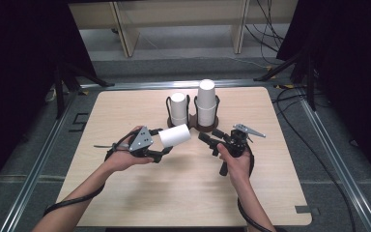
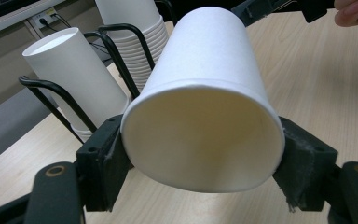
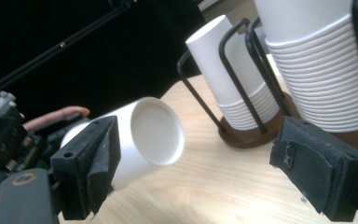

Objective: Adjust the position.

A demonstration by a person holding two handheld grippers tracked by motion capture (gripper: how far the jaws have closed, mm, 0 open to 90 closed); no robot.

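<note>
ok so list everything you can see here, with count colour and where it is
paper cup: one, white, lying sideways, clamped near its rim by the left hand-held gripper
cup stacks: two, white, upside down in the holder, right one taller
cup holder: one, dark base with black wire loops, far middle of the table
table: one, light wood, rounded corners
shelf unit: one, pale wood, on the floor behind the table
cables: several, black, floor at far right
left hand-held gripper: black, shut on the cup
right hand-held gripper: black, open, nothing between its pads, pointed towards the cup
</note>
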